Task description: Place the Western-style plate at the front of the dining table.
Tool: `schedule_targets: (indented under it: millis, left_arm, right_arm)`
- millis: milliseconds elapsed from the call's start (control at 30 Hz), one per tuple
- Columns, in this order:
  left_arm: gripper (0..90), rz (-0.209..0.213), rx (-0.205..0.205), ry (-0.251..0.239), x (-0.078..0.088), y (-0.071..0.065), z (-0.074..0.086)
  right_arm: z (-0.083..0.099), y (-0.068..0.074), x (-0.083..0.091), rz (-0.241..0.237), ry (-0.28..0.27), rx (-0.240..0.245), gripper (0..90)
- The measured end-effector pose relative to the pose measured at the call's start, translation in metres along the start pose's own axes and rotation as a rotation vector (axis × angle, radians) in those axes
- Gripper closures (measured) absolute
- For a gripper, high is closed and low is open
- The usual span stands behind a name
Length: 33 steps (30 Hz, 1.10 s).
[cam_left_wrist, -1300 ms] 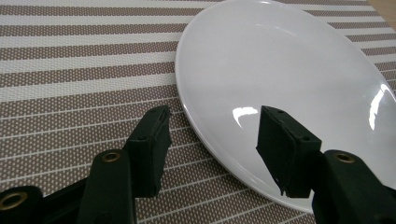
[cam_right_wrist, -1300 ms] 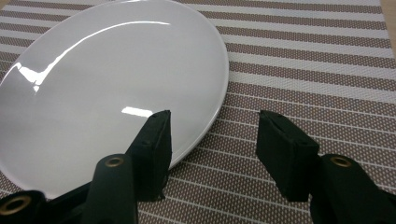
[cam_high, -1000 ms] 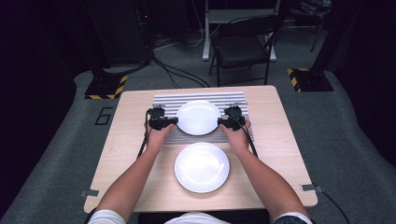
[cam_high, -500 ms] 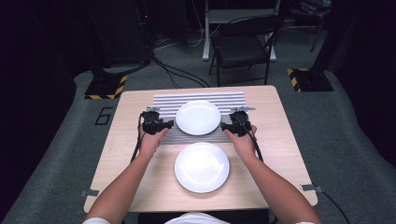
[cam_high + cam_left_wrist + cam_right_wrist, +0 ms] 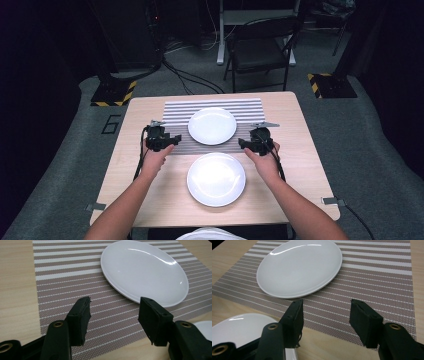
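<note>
Far plate [image 5: 212, 125] sits centred on the striped mat [image 5: 175, 114], mat on tabletop [image 5: 300, 125]. Left tool [image 5: 172, 139] off the plate's left rim, jaws apart, nothing between them. Right tool [image 5: 243, 144] off its right rim, jaws apart, empty. Near plate [image 5: 216, 179] just this side of the mat.

A dark room is seen; grey carpet [image 5: 380, 150] is laid around the wooden table [image 5: 300, 165], and a black chair [image 5: 260, 55] is placed beyond it.

Black two-jaw grippers w/ brass-coloured rivets, grey 3-cornered top plates, trailing black cables; bare forearms, white top.
</note>
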State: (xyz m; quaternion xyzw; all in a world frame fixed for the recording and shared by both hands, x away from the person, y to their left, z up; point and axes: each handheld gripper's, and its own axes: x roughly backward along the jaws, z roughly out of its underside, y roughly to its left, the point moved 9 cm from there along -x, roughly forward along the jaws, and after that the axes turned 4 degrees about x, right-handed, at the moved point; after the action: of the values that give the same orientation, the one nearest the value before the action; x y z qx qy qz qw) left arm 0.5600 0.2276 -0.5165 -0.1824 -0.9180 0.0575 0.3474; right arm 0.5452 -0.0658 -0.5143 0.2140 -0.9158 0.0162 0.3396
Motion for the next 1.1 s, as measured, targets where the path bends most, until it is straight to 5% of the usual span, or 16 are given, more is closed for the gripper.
schedule_targets:
  millis: [700,1100]
  left_arm:
    - [41.8,0.036,0.007,-0.018,0.034,-0.001,0.033]
    - [41.5,0.057,-0.04,0.006,0.04,-0.004,0.056]
  right_arm:
    - [0.036,-0.003,0.031,-0.01,-0.011,0.002,43.8]
    - [0.051,-0.003,0.035,0.007,-0.027,0.027,43.5]
